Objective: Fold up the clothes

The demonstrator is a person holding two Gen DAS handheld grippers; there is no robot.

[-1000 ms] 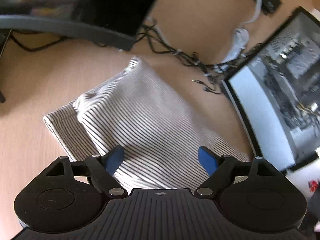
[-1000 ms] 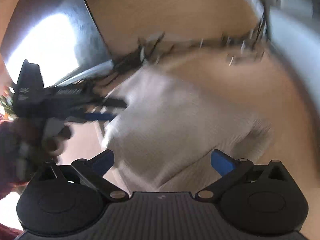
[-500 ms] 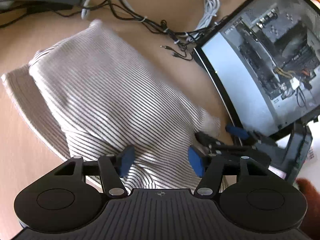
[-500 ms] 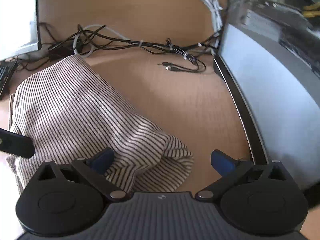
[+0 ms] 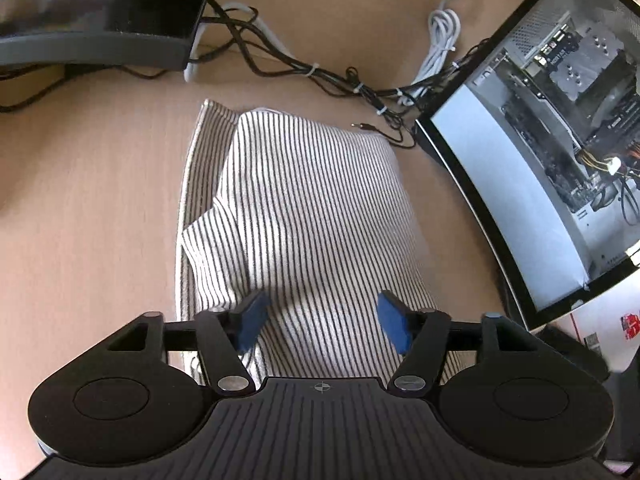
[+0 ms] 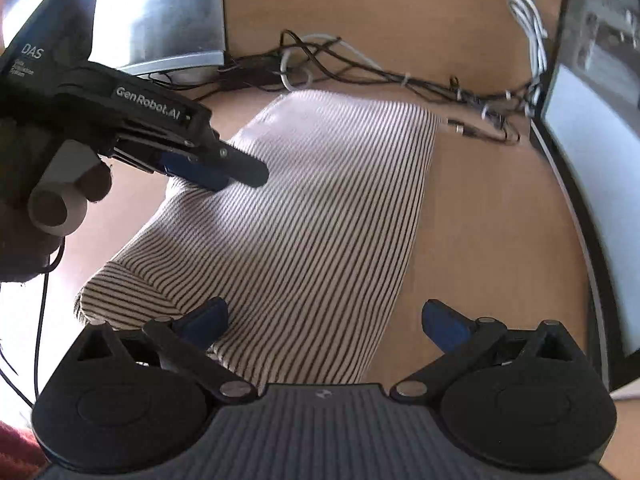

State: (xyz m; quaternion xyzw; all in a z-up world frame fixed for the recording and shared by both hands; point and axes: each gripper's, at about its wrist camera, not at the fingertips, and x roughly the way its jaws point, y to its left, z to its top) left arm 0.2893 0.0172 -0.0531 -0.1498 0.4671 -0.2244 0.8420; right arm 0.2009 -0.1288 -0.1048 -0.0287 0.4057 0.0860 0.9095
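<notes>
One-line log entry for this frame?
task: fold | striped garment: folded on desk | left gripper: open | right gripper: open

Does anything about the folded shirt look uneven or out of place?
Yes. The striped shirt is folded unevenly: a lower layer sticks out along its left edge, so the edges do not line up.

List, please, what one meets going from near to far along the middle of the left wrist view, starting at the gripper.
Left gripper, open above the cloth → striped garment, folded on the wooden desk → bundle of black cables behind it → bare desk surface at the top edge.
</notes>
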